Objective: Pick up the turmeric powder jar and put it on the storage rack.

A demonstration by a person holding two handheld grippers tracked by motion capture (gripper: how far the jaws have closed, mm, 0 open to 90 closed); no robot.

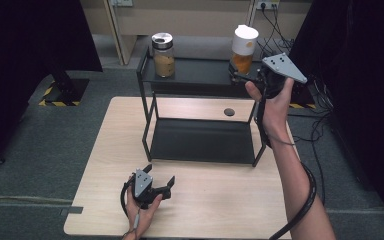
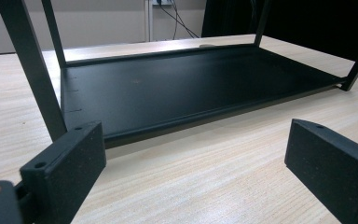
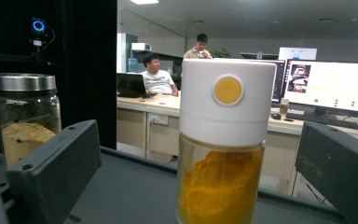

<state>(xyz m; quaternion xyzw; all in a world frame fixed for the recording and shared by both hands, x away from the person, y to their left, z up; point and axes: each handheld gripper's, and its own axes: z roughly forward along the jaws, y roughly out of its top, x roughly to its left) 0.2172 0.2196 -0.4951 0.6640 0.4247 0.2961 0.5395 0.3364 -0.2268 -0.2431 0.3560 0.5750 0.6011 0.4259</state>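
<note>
A black two-level rack stands at the back of the wooden table. On its top shelf a glass jar with a metal lid holds tan powder, and a white-capped jar of orange powder stands at the right end. My right gripper is held level at that shelf, just in front of the orange jar. In the right gripper view the orange jar stands between and a little beyond the open jaws of my right gripper, untouched, with the tan jar to the left. My left gripper rests open on the table.
The rack's lower shelf lies right ahead of my left gripper. A round dark grommet sits in the tabletop behind the rack. Cables trail off the right side. People sit at desks with monitors far behind.
</note>
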